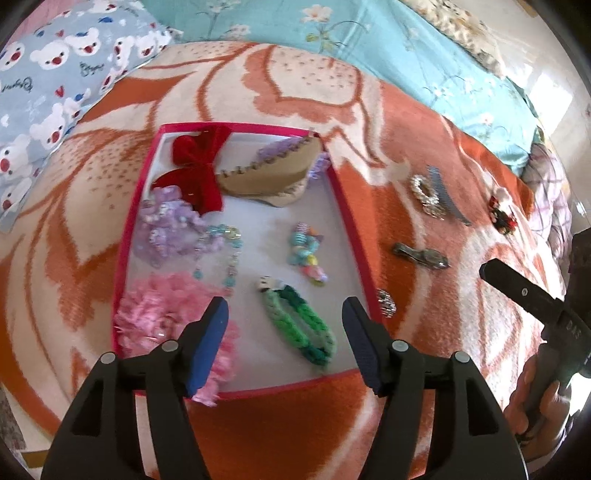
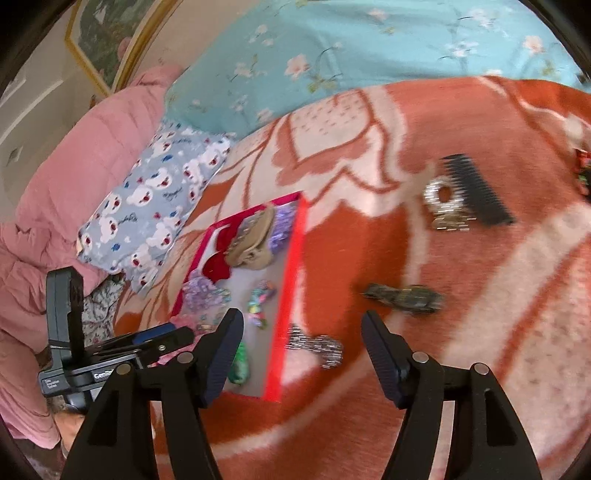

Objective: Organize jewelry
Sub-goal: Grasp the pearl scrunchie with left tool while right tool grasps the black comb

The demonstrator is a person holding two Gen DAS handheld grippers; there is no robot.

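Observation:
A red-rimmed box (image 1: 354,229) lies on the orange blanket and holds a red bow (image 1: 197,173), a beige clip (image 1: 273,173), purple and pink scrunchies, a bead bracelet (image 1: 221,247), a pastel clip (image 1: 306,253) and a green braided band (image 1: 303,325). My left gripper (image 1: 284,332) is open and empty above the green band. My right gripper (image 2: 303,354) is open and empty above a small rhinestone clip (image 2: 317,345) just outside the box (image 2: 291,280). A dark barrette (image 2: 404,297), a rhinestone ring clip (image 2: 443,206) and a black comb (image 2: 476,192) lie further right.
A bear-print pillow (image 1: 48,85), a teal floral quilt (image 1: 332,33) and a pink duvet (image 2: 85,158) border the blanket. A red-and-black ornament (image 1: 502,216) lies at the far right. The right gripper shows at the edge of the left wrist view (image 1: 524,295).

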